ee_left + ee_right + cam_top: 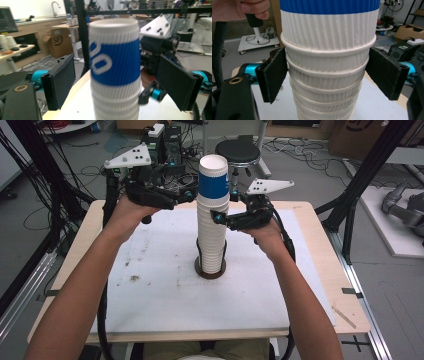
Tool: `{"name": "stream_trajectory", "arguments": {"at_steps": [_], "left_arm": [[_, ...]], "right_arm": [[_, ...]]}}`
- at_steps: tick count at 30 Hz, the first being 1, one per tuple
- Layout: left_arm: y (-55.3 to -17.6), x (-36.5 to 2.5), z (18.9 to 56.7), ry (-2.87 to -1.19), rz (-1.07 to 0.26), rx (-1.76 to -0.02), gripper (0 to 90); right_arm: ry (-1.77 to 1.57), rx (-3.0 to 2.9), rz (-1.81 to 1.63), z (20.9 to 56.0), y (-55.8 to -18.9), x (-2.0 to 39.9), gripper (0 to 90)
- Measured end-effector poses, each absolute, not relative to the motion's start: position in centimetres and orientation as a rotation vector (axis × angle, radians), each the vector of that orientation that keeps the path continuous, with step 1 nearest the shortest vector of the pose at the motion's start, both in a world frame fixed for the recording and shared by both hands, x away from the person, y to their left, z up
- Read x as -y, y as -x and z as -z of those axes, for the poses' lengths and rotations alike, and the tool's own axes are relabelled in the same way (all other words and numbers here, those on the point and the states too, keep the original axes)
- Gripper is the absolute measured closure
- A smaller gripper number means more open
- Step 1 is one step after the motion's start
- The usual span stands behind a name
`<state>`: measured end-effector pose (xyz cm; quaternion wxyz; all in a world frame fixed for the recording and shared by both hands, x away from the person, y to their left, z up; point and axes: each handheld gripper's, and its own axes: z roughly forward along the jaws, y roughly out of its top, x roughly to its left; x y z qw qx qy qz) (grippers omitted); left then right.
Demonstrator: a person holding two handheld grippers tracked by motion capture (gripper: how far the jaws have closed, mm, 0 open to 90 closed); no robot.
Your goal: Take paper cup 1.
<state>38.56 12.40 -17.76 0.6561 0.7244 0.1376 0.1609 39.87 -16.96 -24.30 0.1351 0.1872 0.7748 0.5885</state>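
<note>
A tall stack of ribbed white paper cups [212,227] stands upright on a dark round base [210,270] near the middle of the counter [150,295], closer to its far edge than to the near one. The top cup [213,181], upside down like the rest and banded in blue, sits on the stack's upper end.

The left gripper [187,196] is level with the top cup, on its left in the high view. In the left gripper view its jaws stand open on either side of the blue band with a gap at each pad, so nothing is gripped.

The right gripper [218,216] is lower, on the stack's right side just under the top cup. In the right gripper view its jaws bracket the white rims below the blue band. The left pad [277,75] touches the rims, while the right pad [384,72] is just beside them; whether they press I cannot tell.
</note>
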Motion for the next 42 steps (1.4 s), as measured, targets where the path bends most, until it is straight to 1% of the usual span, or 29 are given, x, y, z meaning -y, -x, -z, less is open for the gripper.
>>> {"name": "stream_trajectory", "arguments": {"at_steps": [1,8,18,22,25,35,37,39,42], "left_arm": [[-38.8,-11.6,17.4,-1.647,-0.355,-0.311,16.2],[-40.1,-9.3,17.0,-1.686,-0.323,-0.320,16.1],[-41.0,-7.6,17.2,-1.706,-0.283,-0.342,16.1],[-41.2,-7.4,17.3,-1.707,-0.274,-0.342,17.5],[-41.3,-7.4,17.3,-1.695,-0.278,-0.335,23.6],[-41.4,-7.4,17.3,-1.691,-0.283,-0.325,25.0],[-41.3,-7.6,17.1,-1.659,-0.284,-0.326,25.4],[-41.3,-7.9,16.5,-1.592,-0.272,-0.329,26.2],[-41.2,-8.3,15.1,-1.564,-0.278,-0.328,26.2]], "right_arm": [[-0.541,-2.246,-1.704,24.3,-39.9,17.0,19.0],[-0.535,-2.251,-1.697,24.2,-39.9,17.0,19.0],[-0.529,-2.263,-1.693,24.1,-39.9,17.0,18.9],[-0.527,-2.263,-1.694,24.1,-40.0,17.0,18.9],[-0.525,-2.266,-1.694,24.1,-40.0,17.0,18.9],[-0.531,-2.264,-1.694,24.1,-40.0,17.1,19.0],[-0.530,-2.264,-1.695,24.1,-40.0,17.1,19.0],[-0.527,-2.265,-1.696,24.1,-40.0,17.0,19.0],[-0.528,-2.264,-1.697,24.1,-40.0,17.0,19.0]]}}
